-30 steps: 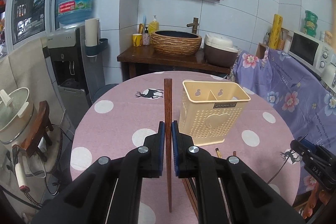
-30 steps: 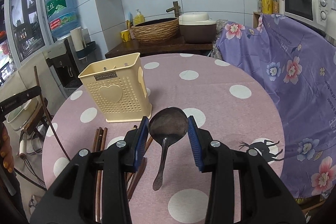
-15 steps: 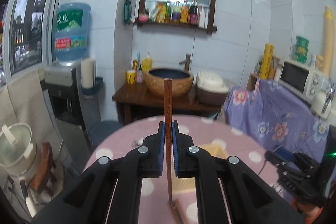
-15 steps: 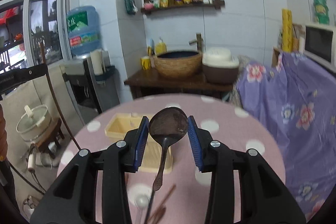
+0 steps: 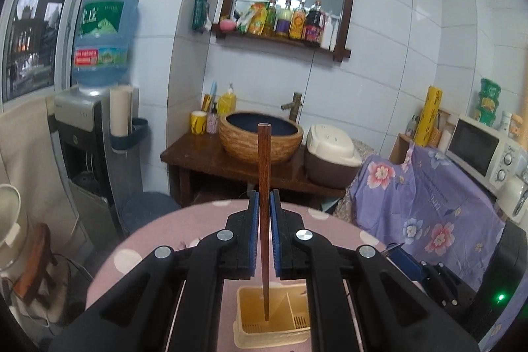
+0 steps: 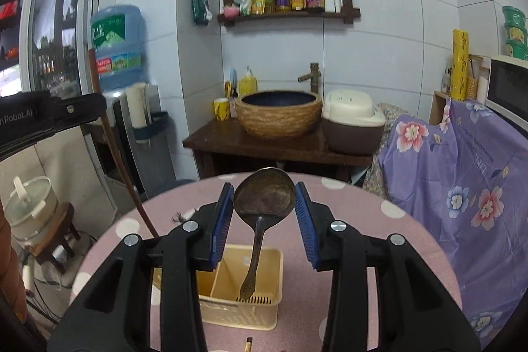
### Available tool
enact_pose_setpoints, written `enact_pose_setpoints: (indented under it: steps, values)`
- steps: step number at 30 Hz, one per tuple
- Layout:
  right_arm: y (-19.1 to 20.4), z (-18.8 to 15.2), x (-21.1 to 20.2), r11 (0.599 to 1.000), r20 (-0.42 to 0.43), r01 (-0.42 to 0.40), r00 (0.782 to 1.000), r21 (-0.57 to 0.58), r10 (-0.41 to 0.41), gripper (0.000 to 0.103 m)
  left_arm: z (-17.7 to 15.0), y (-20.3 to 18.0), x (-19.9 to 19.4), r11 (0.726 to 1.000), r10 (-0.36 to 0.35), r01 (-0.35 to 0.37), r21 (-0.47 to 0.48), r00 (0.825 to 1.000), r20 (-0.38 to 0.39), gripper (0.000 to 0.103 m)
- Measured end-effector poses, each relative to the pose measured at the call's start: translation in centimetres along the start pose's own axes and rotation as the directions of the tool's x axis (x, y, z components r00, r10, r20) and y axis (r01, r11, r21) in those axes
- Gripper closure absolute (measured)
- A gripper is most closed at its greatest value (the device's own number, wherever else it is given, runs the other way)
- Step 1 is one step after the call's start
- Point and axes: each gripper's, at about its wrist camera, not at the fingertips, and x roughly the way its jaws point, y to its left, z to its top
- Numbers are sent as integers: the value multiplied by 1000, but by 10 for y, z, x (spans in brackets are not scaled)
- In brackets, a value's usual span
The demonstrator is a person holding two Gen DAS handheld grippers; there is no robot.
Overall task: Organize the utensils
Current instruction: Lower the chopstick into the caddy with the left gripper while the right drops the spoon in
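Note:
My left gripper (image 5: 263, 213) is shut on a dark wooden chopstick (image 5: 264, 174) held upright; its lower tip hangs inside the left compartment of the cream plastic utensil holder (image 5: 293, 335) below. My right gripper (image 6: 264, 207) is shut on the bowl of a dark metal spoon (image 6: 264, 197), whose handle hangs down into the right compartment of the same holder (image 6: 267, 312). The left gripper (image 6: 49, 117) and its chopstick (image 6: 115, 147) also show at the left of the right wrist view.
The holder stands on a round table with a pink polka-dot cloth (image 6: 379, 253). A loose chopstick end (image 6: 248, 343) lies in front of the holder. Behind are a wooden sink stand (image 5: 231, 160), a water dispenser (image 5: 89, 134) and a purple floral cover (image 6: 462, 170).
Both grippers have risen and tilted so that they look out over the table from above the holder. The chopstick tip and spoon handle now hang inside the holder's compartments.

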Motion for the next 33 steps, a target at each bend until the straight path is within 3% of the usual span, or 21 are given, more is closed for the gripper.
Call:
enact_pose_setpoints:
  steps: [9, 19, 21, 24, 26, 28, 30, 33]
  values:
    - [8, -62, 36, 999, -85, 20, 996, -27, -22, 65, -51, 7, 32, 1000, 4, -2, 23, 997, -81, 95]
    - [13, -76, 37, 997, -75, 41, 996, -63, -46, 64, -71, 13, 49, 1000, 13, -9, 25, 990, -142, 95]
    - [14, -77, 37, 996, -71, 48, 996, -73, -53, 59, -71, 12, 49, 1000, 10, -6, 28, 989, -145, 95]
    - [12, -78, 31, 997, -51, 46, 998, -62, -49, 44, -69, 14, 44, 1000, 3, -1, 14, 990, -144, 95]
    - [9, -78, 22, 998, -34, 46, 998, -52, -48, 43, -69, 17, 39, 1000, -6, 8, 10, 990, -143, 93]
    - [5, -79, 12, 998, -25, 50, 998, -45, -51, 42, -72, 20, 29, 1000, -6, 7, 6, 990, -139, 75]
    - [1, -83, -1, 998, -25, 49, 998, -36, -50, 40, -78, 25, 16, 1000, -16, 14, -12, 991, -129, 37]
    - [-7, -96, -20, 999, -53, 36, 998, -20, -37, 36, -95, 34, -3, 1000, -18, 15, -27, 991, -129, 23]
